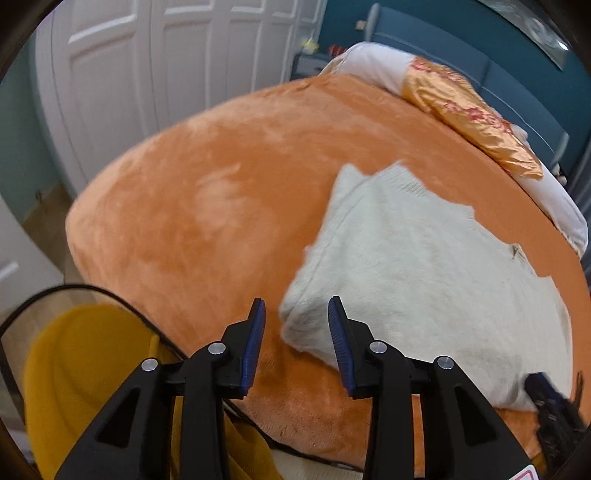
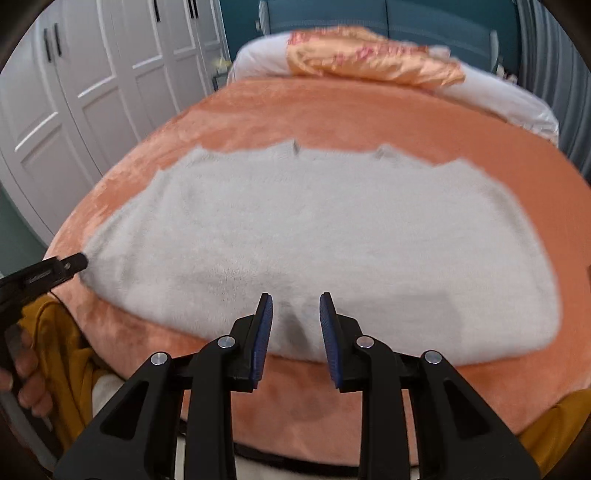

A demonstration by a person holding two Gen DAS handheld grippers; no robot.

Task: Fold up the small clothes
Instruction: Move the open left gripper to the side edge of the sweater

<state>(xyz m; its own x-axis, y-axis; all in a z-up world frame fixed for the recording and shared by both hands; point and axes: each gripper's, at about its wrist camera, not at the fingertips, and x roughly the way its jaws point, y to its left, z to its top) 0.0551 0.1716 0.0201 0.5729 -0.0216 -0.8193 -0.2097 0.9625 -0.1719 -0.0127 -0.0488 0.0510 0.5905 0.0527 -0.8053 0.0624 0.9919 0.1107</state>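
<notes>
A fuzzy white garment (image 2: pixel 325 236) lies spread flat on the orange blanket (image 2: pixel 332 110) of a bed. It also shows in the left wrist view (image 1: pixel 417 266), right of centre. My left gripper (image 1: pixel 297 314) is open and empty, at the garment's near left corner. My right gripper (image 2: pixel 296 310) is open and empty, just above the garment's near edge at its middle. The left gripper also shows in the right wrist view (image 2: pixel 74 263), its tip at the garment's left corner. The right gripper shows blurred at the lower right of the left wrist view (image 1: pixel 550 406).
White wardrobe doors (image 2: pixel 92 92) stand to the left of the bed. A white pillow (image 2: pixel 498 96) and an orange satin cloth (image 2: pixel 373 61) lie at the head, before a blue headboard (image 2: pixel 406 18). A yellow cloth (image 1: pixel 85 380) hangs by the bed's near edge.
</notes>
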